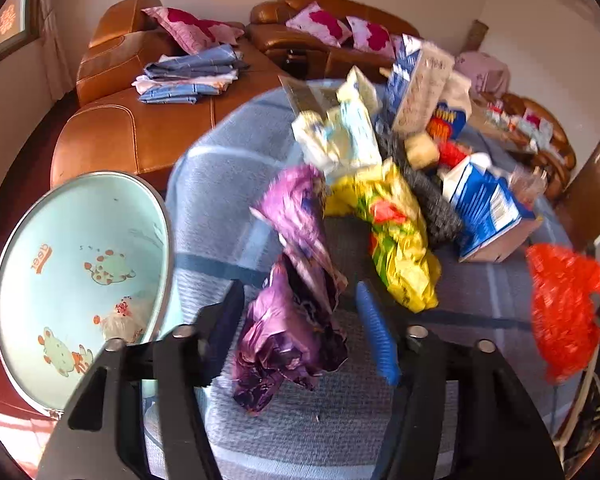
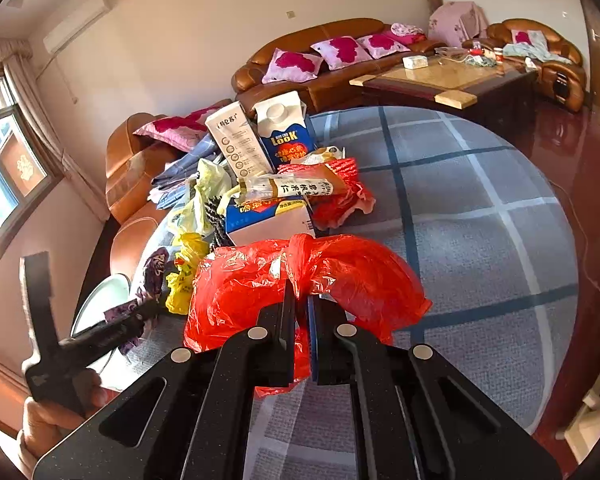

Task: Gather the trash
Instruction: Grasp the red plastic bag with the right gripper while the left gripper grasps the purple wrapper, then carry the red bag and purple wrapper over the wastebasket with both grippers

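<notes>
Purple wrapper (image 1: pixel 288 320) crumpled between left gripper (image 1: pixel 300 328) jaws, standing apart, pads not visibly pressing; angled down over worktop (image 1: pixel 220 184) near its left edge, beside pale-blue bin (image 1: pixel 80 264). Right gripper (image 2: pixel 302 332) tilted downward, jaws clamped on red plastic bag (image 2: pixel 340 276). Cartons and yellow bag (image 1: pixel 396 232) heaped mid-worktop.

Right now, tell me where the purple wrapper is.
In the left wrist view the purple wrapper hangs between the left gripper's jaws, right of the light-blue bin and left of the yellow bag.
</notes>
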{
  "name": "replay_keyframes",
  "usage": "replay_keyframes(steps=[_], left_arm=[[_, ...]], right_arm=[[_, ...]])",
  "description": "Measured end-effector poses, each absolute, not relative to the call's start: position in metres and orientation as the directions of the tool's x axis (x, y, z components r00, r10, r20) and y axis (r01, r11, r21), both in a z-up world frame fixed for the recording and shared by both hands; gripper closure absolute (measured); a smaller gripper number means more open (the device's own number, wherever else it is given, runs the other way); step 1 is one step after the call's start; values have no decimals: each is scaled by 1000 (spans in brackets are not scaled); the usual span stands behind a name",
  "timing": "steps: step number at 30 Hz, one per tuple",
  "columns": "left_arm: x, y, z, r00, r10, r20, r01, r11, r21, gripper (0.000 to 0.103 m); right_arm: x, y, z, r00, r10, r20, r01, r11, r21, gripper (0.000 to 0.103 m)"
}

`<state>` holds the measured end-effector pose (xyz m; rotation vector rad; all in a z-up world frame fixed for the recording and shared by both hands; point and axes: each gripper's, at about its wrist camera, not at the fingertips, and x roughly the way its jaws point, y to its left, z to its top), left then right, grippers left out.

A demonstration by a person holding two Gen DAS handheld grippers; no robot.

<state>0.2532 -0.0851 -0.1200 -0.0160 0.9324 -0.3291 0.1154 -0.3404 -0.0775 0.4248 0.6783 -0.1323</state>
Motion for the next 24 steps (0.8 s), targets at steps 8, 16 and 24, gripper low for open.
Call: replay_keyframes(steps=[8,16,24], left_arm=[[245,-72,-110,596,-305,-743,275,947,-168,83],[218,-37,-69,667,-312,-676,277,947,-164,83],[196,31,-53,722,-210,-659,173,977,-121,82]], right_arm=[[111,-337,-70,788,1,-616,254,910,327,97],[115,-319,-59,806,26,-592,207,924,322,97],[137,-276,-44,819,110,-563,94,943,320,97]])
